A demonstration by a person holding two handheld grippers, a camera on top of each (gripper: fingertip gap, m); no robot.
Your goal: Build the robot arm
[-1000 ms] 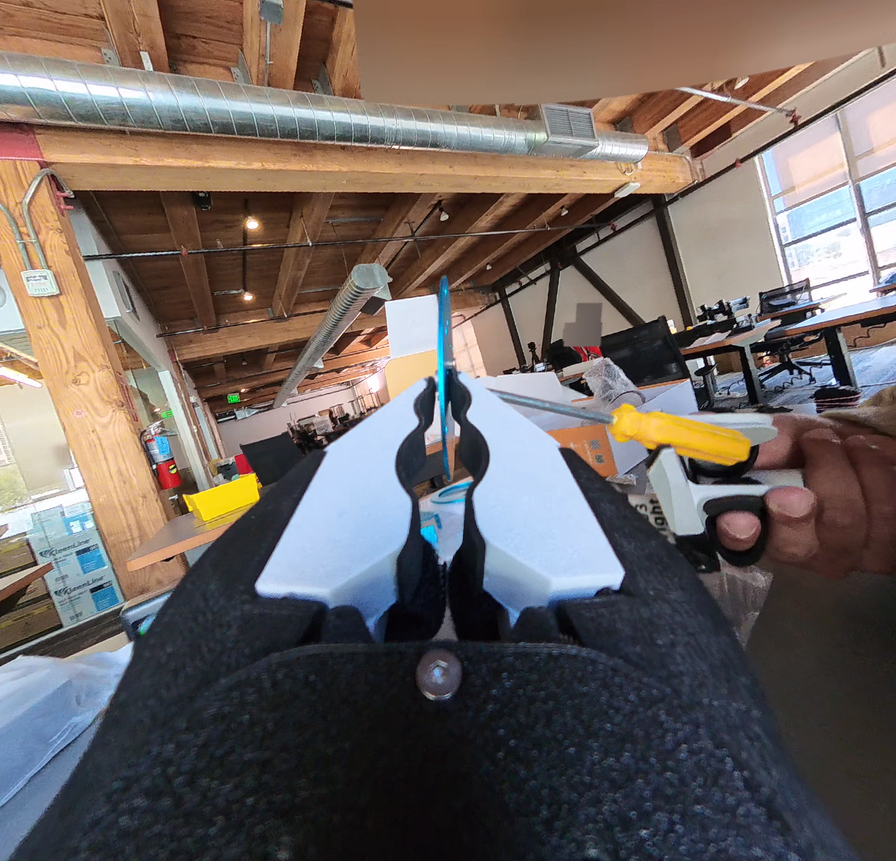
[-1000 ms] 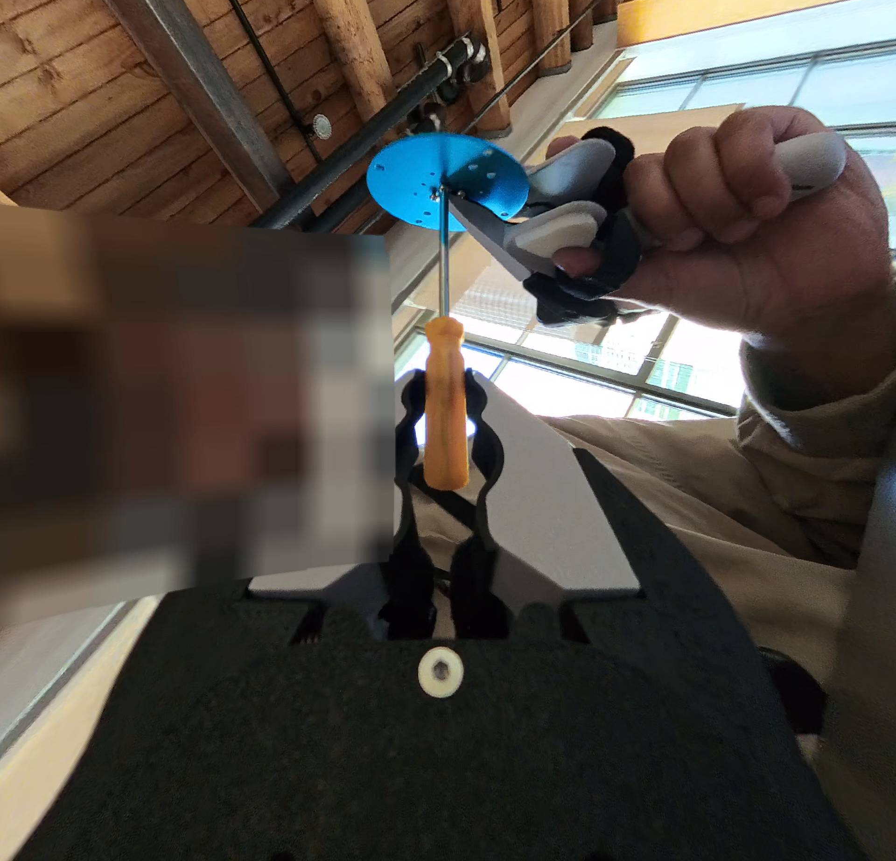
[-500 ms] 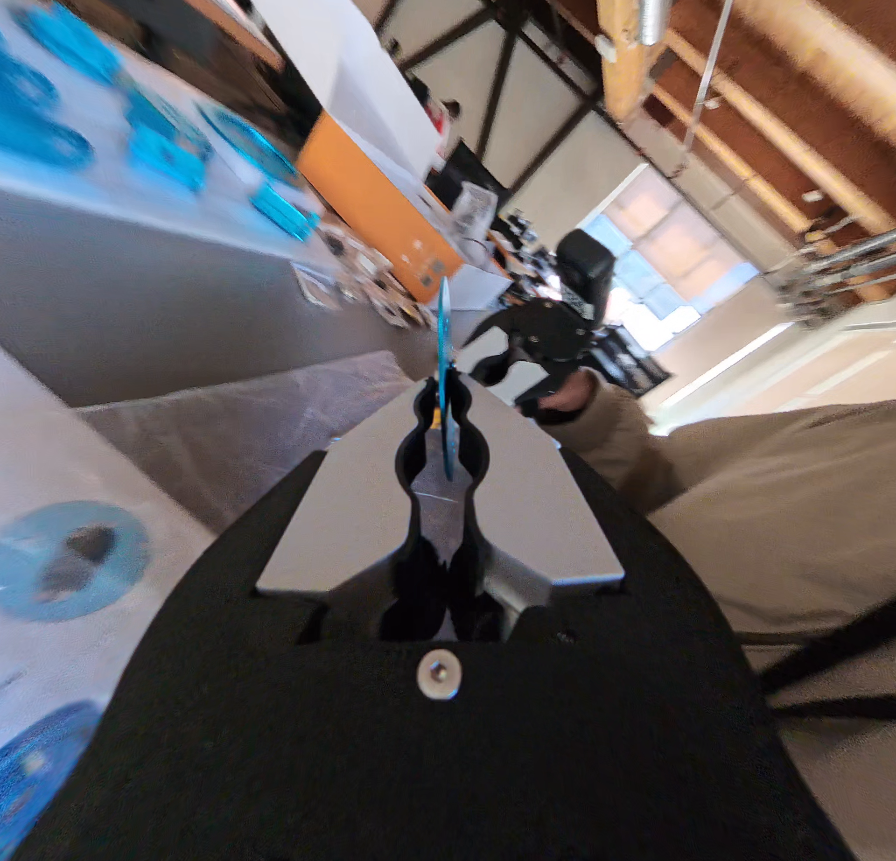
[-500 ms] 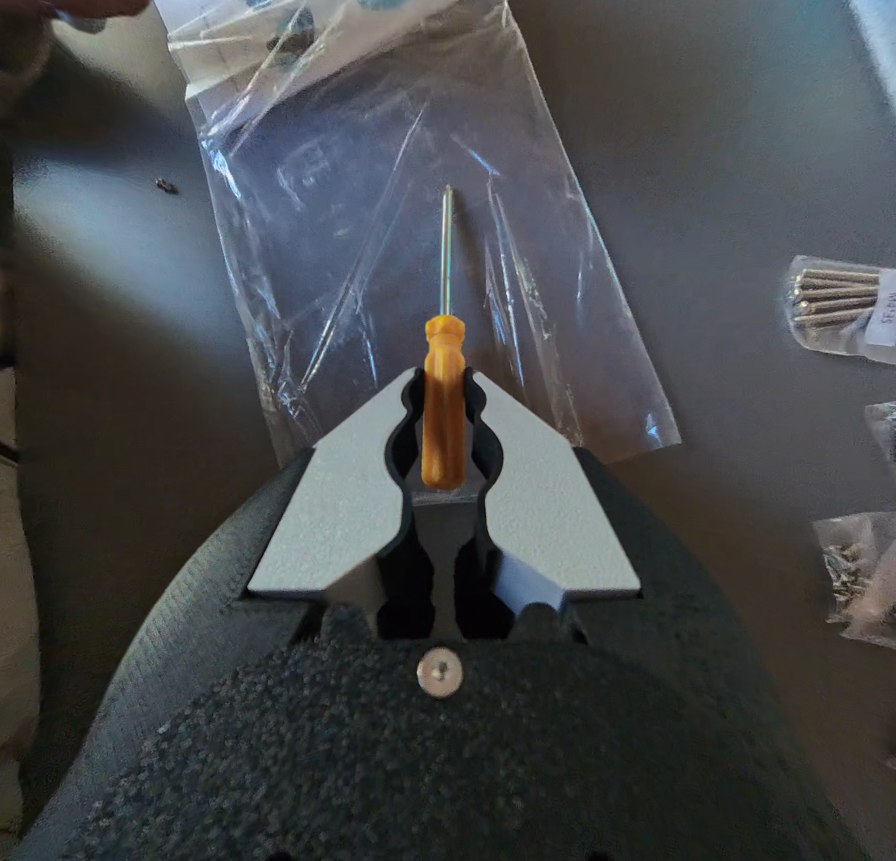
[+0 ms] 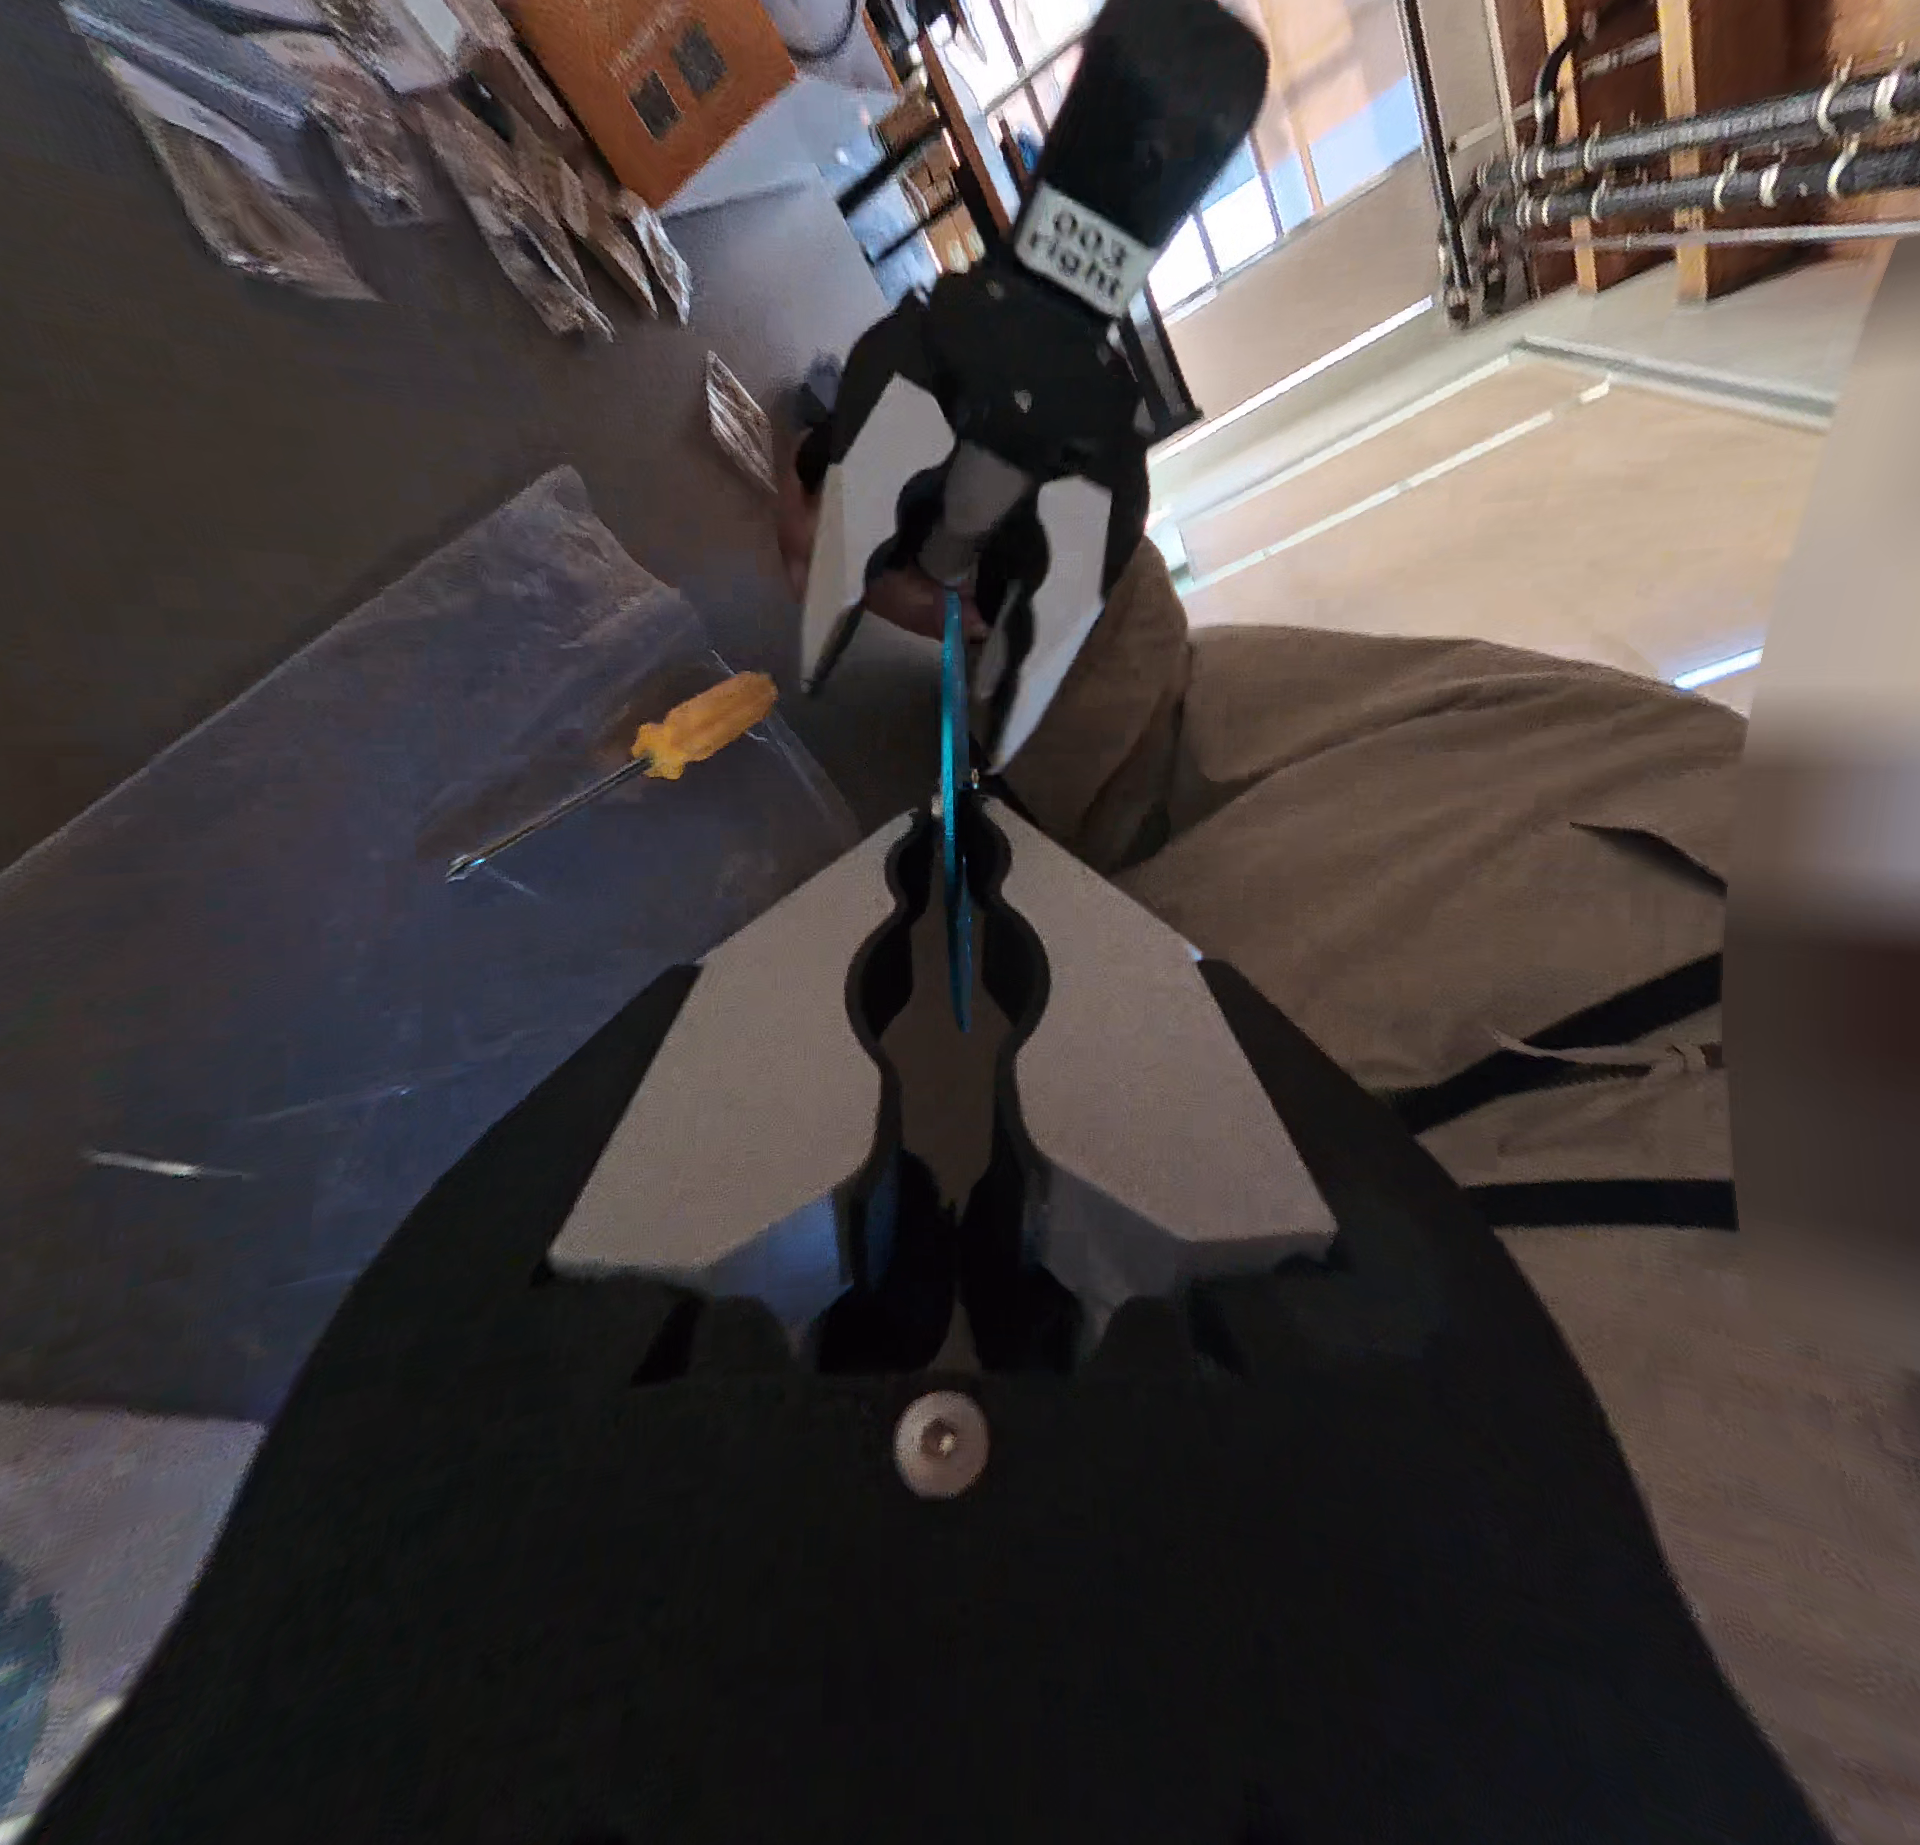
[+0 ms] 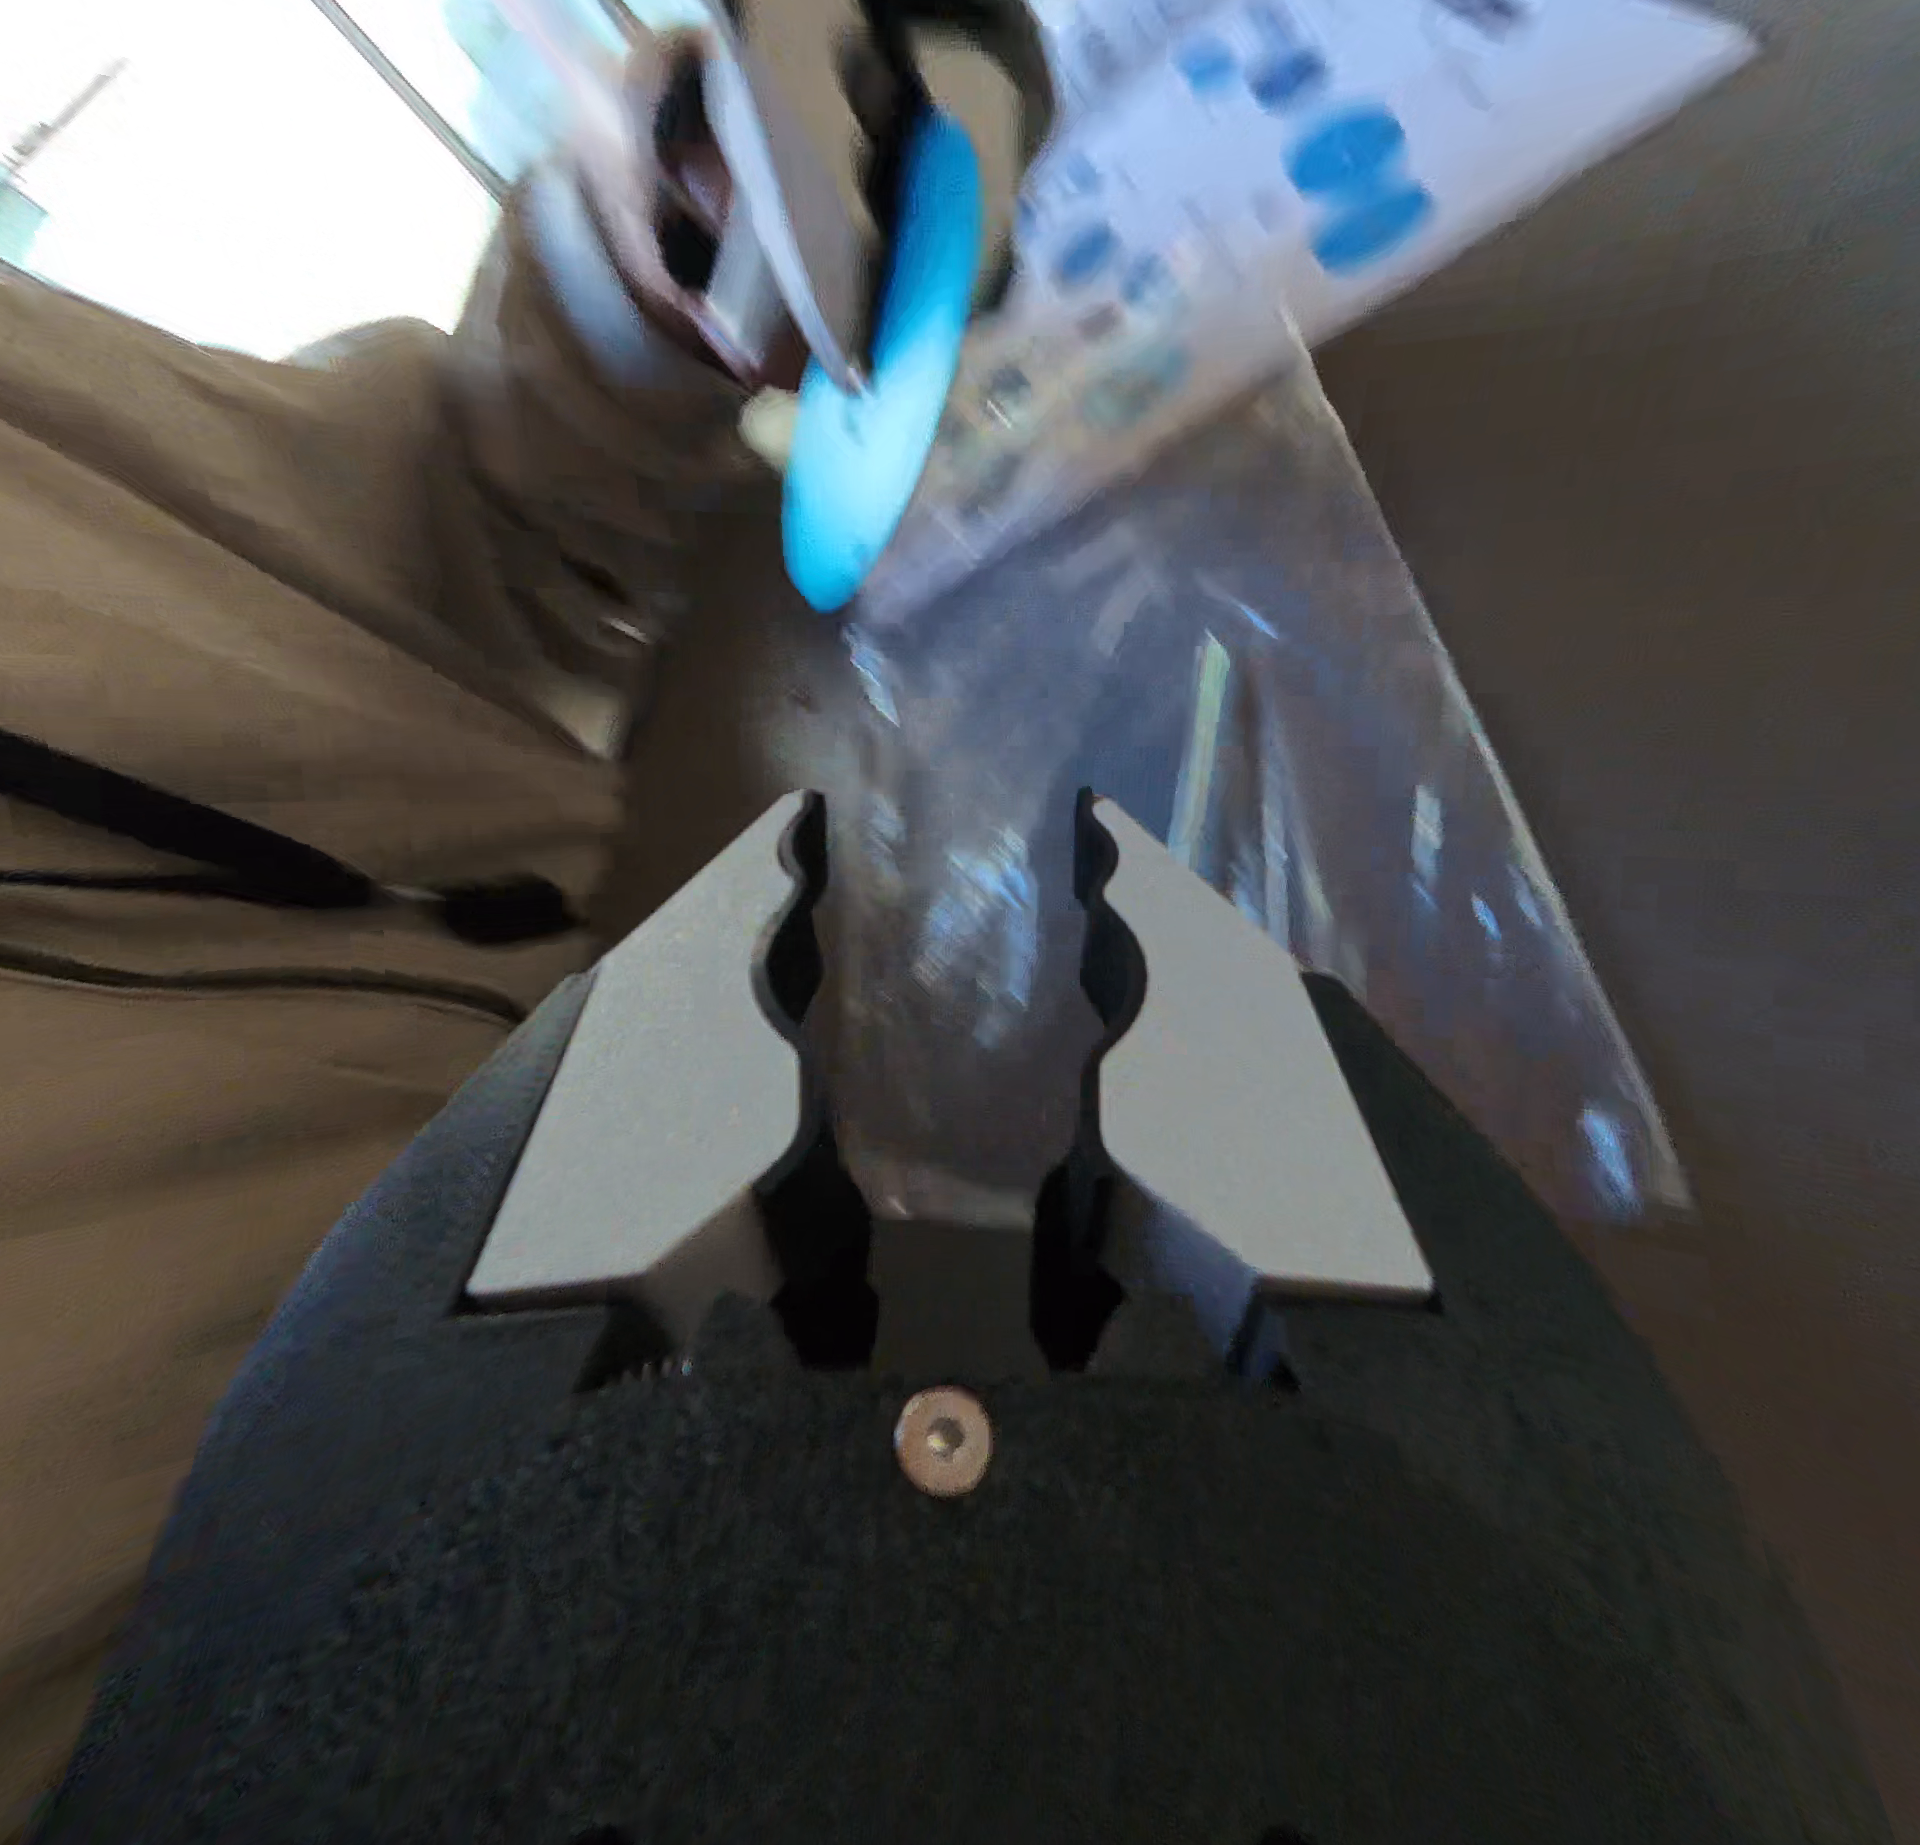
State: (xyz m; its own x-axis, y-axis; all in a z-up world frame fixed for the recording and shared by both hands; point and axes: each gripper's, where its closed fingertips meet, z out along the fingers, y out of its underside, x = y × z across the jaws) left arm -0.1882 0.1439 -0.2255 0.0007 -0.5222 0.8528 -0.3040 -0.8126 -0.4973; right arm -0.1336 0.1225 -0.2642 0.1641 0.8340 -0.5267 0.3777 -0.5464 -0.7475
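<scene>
My left gripper (image 5: 951, 829) is clenched on a thin blue disc (image 5: 951, 715), which stands edge-on between the pads and sticks out past the tips. My right gripper (image 6: 951, 808) is spread wide with nothing between its pads; through the gap I see only the crinkled clear plastic bag (image 6: 1299, 756) on the dark table (image 5: 208, 393).

The orange-handled screwdriver (image 5: 707, 725) lies flat on that bag, ahead and to the left of my left tips, touching neither gripper. Its shaft points back toward me. From the left wrist, the right gripper hangs just beyond the disc's far edge, fingers pointing back at me (whether it touches the disc I cannot tell). From the right wrist everything ahead is smeared: the disc sits up and slightly left of my tips, with a white printed sheet (image 6: 1299, 185) behind it.

Half a second ago my right pads gripped the screwdriver's handle over the bag; now they are parted and the tool is down. The left has kept its hold on the disc throughout, though both wrists have swung since.
</scene>
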